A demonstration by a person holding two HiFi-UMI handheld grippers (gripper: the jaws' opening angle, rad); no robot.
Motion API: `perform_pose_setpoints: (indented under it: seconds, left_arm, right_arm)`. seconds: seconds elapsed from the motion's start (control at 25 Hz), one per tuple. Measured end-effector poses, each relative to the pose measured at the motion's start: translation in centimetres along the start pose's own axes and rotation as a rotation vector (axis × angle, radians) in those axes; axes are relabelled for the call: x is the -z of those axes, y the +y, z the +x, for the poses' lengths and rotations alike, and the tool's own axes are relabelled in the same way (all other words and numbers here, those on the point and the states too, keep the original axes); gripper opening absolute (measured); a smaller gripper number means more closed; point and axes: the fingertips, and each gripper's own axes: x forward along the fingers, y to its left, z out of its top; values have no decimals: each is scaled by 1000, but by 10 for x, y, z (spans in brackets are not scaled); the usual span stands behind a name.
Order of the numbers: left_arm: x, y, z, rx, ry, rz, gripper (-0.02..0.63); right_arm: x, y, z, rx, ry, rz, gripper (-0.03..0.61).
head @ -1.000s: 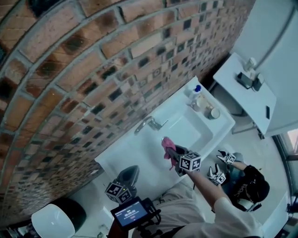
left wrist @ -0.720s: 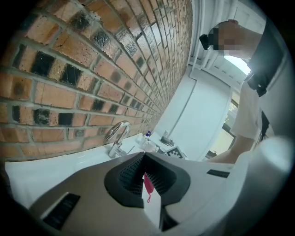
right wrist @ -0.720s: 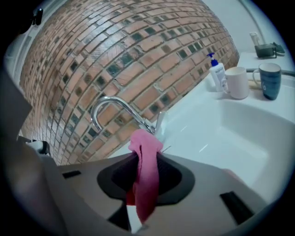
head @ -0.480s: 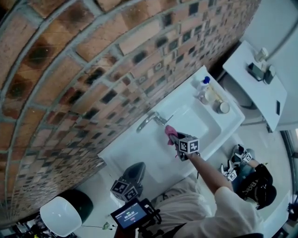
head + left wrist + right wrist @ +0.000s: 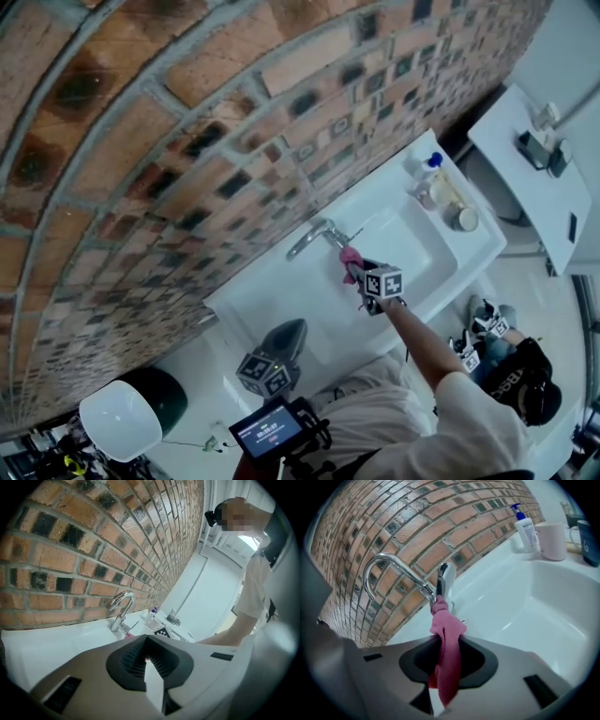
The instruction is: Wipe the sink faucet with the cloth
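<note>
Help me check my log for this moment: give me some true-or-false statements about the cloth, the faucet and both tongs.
1. The right tongs are shut on a pink cloth. True.
2. The cloth's tip touches the faucet. True.
3. The left tongs hold a sponge. False: they are shut and hold nothing, away from the faucet.
4. The soap bottle stands down inside the sink. False: it stands on the sink's rim, beside a mug.
</note>
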Motion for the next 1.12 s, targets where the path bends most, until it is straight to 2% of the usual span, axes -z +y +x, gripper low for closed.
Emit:
perform_pose_setpoints:
  seconds: [0.16, 0.48, 0.84, 1.12]
  left_arm:
    - [8, 3, -9, 0, 14, -13, -12]
    - [6, 9, -22, -10, 4, -10, -12]
    - [10, 8, -15, -14, -27, -48, -12]
    - [7, 4, -13, -12, -41, -40, -12]
  right_arm:
    - [-5, 2, 8, 28, -6, 1, 115]
    - [-27, 5, 3, 25, -34, -1, 114]
    - [-88, 21, -27, -19, -175, -2, 112]
    - [-116, 15, -43, -17, -209, -67, 109]
